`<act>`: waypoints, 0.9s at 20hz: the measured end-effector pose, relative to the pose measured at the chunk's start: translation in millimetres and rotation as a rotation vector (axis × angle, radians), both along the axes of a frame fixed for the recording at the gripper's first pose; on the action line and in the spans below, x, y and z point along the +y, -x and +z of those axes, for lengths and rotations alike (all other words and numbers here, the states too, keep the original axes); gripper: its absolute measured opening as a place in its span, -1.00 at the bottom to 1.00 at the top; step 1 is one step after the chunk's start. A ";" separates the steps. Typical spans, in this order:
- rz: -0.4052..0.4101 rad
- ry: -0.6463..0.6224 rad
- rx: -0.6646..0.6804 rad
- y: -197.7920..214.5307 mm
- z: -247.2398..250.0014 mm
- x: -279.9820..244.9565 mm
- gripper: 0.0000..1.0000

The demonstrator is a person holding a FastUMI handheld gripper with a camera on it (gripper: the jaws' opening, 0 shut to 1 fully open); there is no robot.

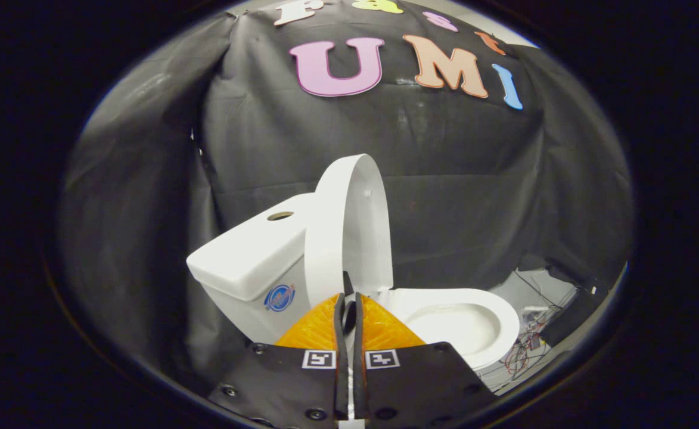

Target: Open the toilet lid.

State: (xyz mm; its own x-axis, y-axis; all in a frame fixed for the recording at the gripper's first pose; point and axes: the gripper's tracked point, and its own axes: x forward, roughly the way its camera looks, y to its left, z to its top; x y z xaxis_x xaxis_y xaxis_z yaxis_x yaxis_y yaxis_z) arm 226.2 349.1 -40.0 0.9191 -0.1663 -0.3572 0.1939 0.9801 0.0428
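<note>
The toilet lid [355,226] stands raised, nearly upright, just beyond the fingertips and slightly above them. Its long axis runs up and down, with the rounded free end at the top and the hinged end low, right ahead of the fingers. It leans back against the cistern [248,256], and its inner face turns toward the bowl, to the right of the fingers. There is one lid, seen almost edge-on, so its curved rim reads as a tall white arc.

The gripper [349,307] has its two fingers brought nearly together, with only a thin slit between them; nothing is held in that slit. The tips sit just short of the lid's hinge end, and whether they touch it cannot be told.

One toilet seat [492,310] lies flat over the bowl, ahead and to the right of the fingers, its opening facing up. The single cistern sits ahead and to the left, with one round hole [280,215] in its top and one round sticker [279,297] on its side. A tangle of wires [525,345] lies on the floor beyond the seat.
</note>
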 end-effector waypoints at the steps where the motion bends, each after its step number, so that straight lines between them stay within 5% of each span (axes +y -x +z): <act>1: 0.006 0.006 0.000 -0.7 0.8 3.1 -0.93; 18: 0.093 0.104 -0.050 -14.5 4.2 30.8 -0.67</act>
